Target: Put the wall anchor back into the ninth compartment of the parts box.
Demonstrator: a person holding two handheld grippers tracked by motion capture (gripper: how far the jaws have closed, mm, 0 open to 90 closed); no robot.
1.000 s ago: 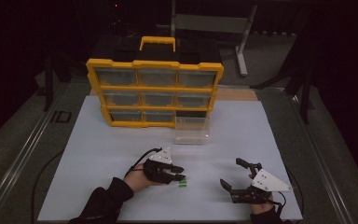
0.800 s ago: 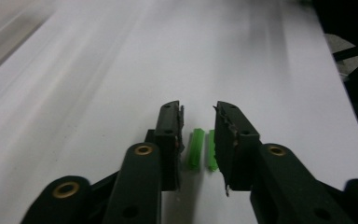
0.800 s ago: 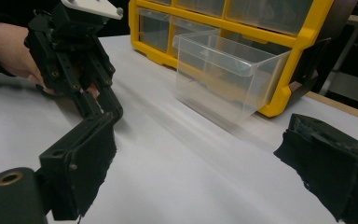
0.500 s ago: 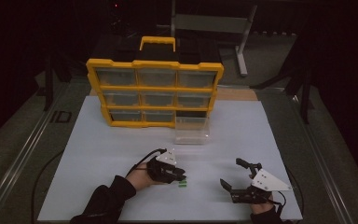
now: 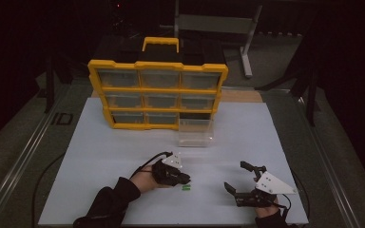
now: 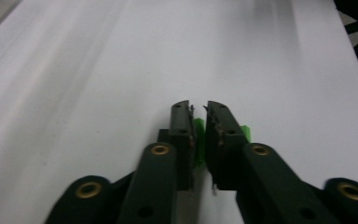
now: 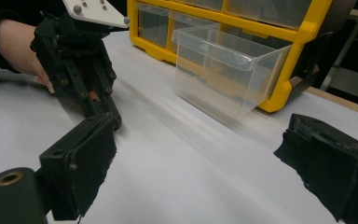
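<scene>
My left gripper (image 5: 185,180) rests low on the white mat, tips pointing right. In the left gripper view its jaws (image 6: 199,106) are nearly together, with a small green piece (image 6: 198,135) pinched between them. More green (image 6: 245,132) shows just past the right jaw. From above, the green bits (image 5: 186,188) lie on the mat at the gripper's tip. My right gripper (image 5: 235,178) sits at the near right, open wide and holding nothing. In the right gripper view its pads (image 7: 81,170) frame the left gripper (image 7: 81,74) and a clear plastic drawer (image 7: 228,70).
A yellow organizer (image 5: 157,90) with several clear drawers stands at the mat's far side. Its lower right slot (image 5: 197,116) is dark, and the pulled-out clear drawer (image 5: 196,134) sits on the mat in front of it. A metal stand (image 5: 247,47) rises behind.
The left gripper has crept slightly to the right over the green pieces. The right gripper has stayed in place and open.
</scene>
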